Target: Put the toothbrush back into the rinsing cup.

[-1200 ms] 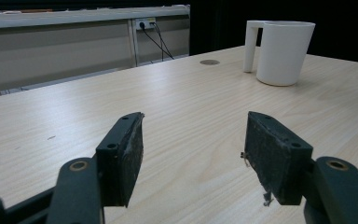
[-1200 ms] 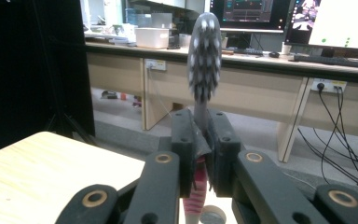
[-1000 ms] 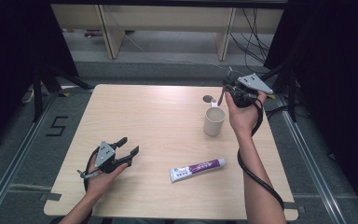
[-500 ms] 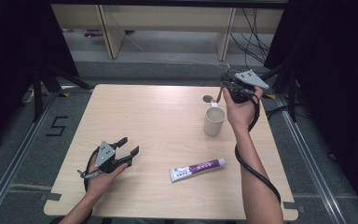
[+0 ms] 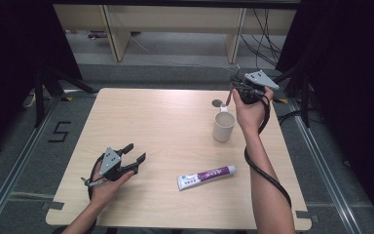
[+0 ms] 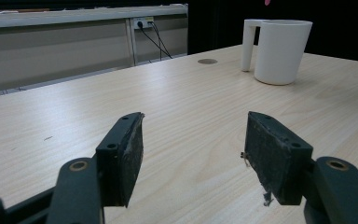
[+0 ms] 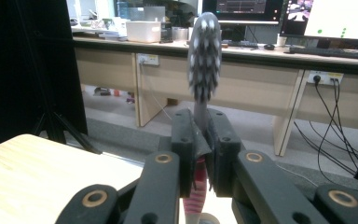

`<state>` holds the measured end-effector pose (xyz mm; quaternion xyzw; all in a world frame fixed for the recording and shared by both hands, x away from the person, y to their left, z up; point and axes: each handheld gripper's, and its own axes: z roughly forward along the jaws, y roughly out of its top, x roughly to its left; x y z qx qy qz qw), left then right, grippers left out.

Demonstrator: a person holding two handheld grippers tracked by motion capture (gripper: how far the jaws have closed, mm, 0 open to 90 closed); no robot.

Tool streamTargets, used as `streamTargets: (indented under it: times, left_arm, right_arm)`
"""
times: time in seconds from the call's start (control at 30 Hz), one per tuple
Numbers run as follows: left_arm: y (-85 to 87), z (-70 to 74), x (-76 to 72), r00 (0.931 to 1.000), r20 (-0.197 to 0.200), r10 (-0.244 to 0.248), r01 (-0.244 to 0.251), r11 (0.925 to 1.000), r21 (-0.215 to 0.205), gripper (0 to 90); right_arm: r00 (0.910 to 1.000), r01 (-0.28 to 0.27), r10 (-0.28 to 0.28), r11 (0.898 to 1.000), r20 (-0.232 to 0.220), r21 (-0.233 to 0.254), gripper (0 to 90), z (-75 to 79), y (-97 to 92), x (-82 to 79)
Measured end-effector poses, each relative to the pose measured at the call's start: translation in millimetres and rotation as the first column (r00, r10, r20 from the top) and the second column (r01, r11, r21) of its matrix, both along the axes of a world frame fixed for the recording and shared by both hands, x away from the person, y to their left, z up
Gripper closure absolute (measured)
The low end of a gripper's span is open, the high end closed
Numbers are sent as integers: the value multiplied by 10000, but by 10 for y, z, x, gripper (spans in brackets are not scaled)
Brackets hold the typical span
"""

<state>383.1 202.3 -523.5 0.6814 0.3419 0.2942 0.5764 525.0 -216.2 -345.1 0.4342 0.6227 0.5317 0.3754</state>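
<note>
A pale wooden bench (image 5: 165, 126) seen from above, with one person's two forearms coming in from the near edge, each hand holding one black two-jaw gripper.

At the near left, the left gripper (image 5: 132, 161) rests low over the bench in the person's left hand (image 5: 108, 185). Its jaws stand wide apart with nothing between them; in the left gripper view the left gripper (image 6: 193, 144) shows bare wood grain between its two worn pads.

Near the middle of the near edge, slightly to the right, lies one toothpaste tube (image 5: 206, 176), white with a purple band, flat on the bench with its cap pointing right and slightly away. It is well apart from both grippers.

Further right and farther back stands one white mug (image 5: 223, 126), upright, its handle on the far side. In the left gripper view the mug (image 6: 279, 49) stands at the far right. Just beyond it, one small round grommet (image 5: 217, 103) is set into the bench top.

At the far right, the right hand (image 5: 249, 109) holds the right gripper (image 5: 233, 93) raised above and just behind the mug. Its jaws are clamped on one toothbrush (image 7: 204, 56); in the right gripper view the grey bristled head stands upright above the jaws and the pink and white handle hangs below them, over the mug's rim.
</note>
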Motion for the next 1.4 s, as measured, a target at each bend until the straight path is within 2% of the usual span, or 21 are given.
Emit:
streamTargets:
  times: [0.07, 0.13, 0.4, 0.43, 0.83, 0.9, 0.97, 1.4]
  left_arm:
    - [0, 0, 0, 10000, -8, -1, 1, 10000, 0, 372]
    - [-1, 0, 0, 10000, -16, -5, 5, 10000, -6, 372]
    - [0, 1, 1, 10000, -36, -9, 9, 10000, 23, 372]
    - [-1, 1, 1, 10000, -40, -8, 8, 10000, 20, 372]
    - [-1, 1, 1, 10000, -46, -24, 24, 10000, 34, 371]
    - [-1, 1, 1, 10000, -50, -25, 25, 10000, 31, 371]
    - [-1, 2, 3, 10000, -52, -34, 34, 10000, 33, 371]
    - [-1, 2, 1, 10000, -51, -37, 37, 10000, 41, 370]
  right_arm:
    - [10000, -17, 18, 10000, 87, -73, 833, -5, -6, 24]
    - [10000, 77, -77, 10000, -15, 37, 833, -8, 2, 36]
    - [10000, 60, -60, 9999, 25, -124, 833, -11, -9, 105]
    - [9999, 99, -99, 9999, 31, -19, 833, -16, 0, 112]
    - [9999, 137, -137, 9999, -50, -61, 833, -28, 13, 180]
    - [9999, 122, -122, 9997, 10, -220, 833, -33, 6, 196]
    - [9999, 120, -121, 9998, -109, -126, 833, -41, 16, 204]
    - [9998, 129, -131, 9998, -125, -116, 833, -101, 36, 264]
